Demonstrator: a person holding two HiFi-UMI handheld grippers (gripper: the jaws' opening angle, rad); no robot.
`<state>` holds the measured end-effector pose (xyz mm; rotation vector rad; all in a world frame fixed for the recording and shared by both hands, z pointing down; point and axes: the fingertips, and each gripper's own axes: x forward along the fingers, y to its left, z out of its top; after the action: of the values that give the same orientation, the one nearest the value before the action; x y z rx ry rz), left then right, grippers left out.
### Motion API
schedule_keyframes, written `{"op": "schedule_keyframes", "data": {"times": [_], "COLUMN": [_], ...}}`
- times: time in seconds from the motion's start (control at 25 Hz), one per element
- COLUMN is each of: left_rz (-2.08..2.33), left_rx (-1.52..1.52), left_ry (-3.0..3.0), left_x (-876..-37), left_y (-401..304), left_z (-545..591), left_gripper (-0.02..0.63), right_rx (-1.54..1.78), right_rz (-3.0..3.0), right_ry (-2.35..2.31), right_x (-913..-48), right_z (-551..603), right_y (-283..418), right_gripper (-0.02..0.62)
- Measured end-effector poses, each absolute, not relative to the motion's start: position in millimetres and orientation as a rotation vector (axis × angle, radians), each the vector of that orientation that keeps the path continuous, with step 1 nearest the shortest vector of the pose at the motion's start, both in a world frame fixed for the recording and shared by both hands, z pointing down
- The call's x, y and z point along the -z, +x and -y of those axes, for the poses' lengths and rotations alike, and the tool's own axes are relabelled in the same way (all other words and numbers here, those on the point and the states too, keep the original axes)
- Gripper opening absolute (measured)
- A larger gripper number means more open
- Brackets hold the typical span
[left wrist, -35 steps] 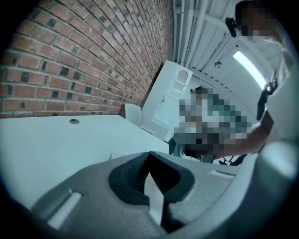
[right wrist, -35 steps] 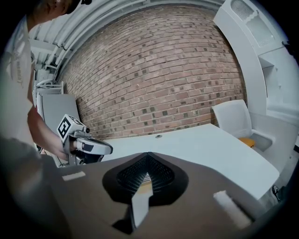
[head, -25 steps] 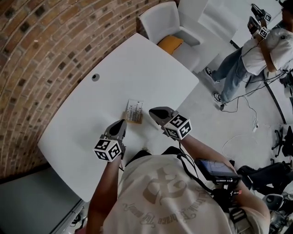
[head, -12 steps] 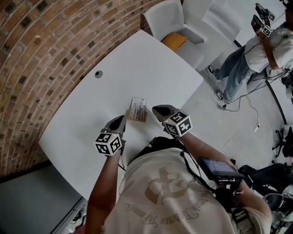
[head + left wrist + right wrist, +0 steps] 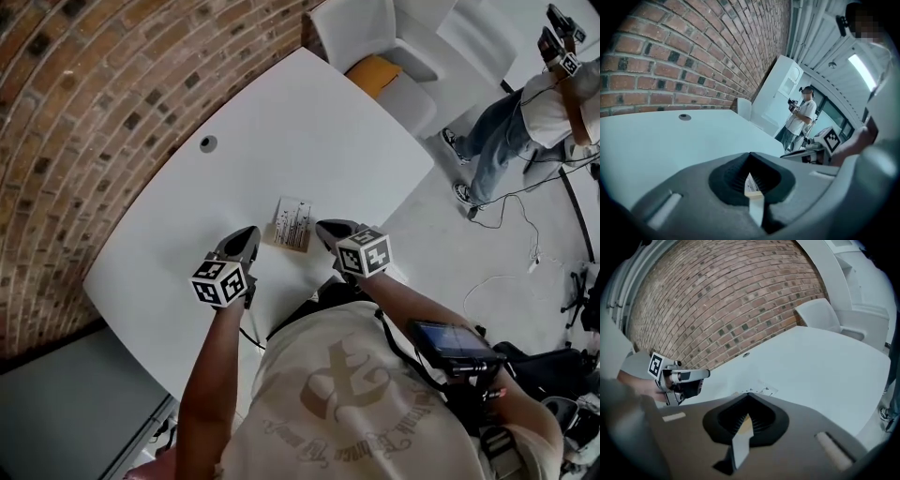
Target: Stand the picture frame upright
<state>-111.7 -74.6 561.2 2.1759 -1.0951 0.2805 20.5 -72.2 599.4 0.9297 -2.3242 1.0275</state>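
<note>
The white table (image 5: 281, 122) carried the picture frame (image 5: 293, 224) lying flat, at two o'clock from the left gripper (image 5: 247, 234) and ten o'clock from the right gripper (image 5: 324, 228), both closed tight and empty. Opening one to pinch an edge, then tilting gently, seemed wise. Any rear stand lay hidden underneath.

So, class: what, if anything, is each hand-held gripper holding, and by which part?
Nothing is held. The left hand-held gripper and right hand-held gripper are both shut and empty; the picture frame lies flat on the table between them.
</note>
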Motion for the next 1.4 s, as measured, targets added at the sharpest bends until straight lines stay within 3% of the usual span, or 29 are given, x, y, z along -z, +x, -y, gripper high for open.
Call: {"op": "schedule_keyframes", "data": {"times": [0.4, 0.52, 0.64, 1.0, 1.4], "left_rz": [0.963, 0.881, 0.792, 0.678, 0.614], "left_rx": [-0.512, -0.592, -0.664, -0.812, -0.911], "left_ry": [2.055, 1.987, 1.947, 1.803, 1.703], "left_x": [-601, -619, -631, -660, -675], "left_y": [-102, -99, -88, -75, -69], "left_z": [88, 87, 83, 77, 64], "left_gripper": [0.003, 0.005, 0.11, 0.263, 0.267], "right_rx": [-1.38, -1.424, -1.477, -1.715, -1.8], "right_rz": [2.182, 2.125, 2.067, 1.933, 1.863], "right_ry": [0.915, 0.89, 0.896, 0.874, 0.79], "right_x": [-626, -638, -646, -665, -675], "right_z": [78, 77, 76, 65, 51], "right_y": [11, 7, 9, 7, -5], "right_gripper": [0.012, 0.066, 0.097, 0.179, 0.176]}}
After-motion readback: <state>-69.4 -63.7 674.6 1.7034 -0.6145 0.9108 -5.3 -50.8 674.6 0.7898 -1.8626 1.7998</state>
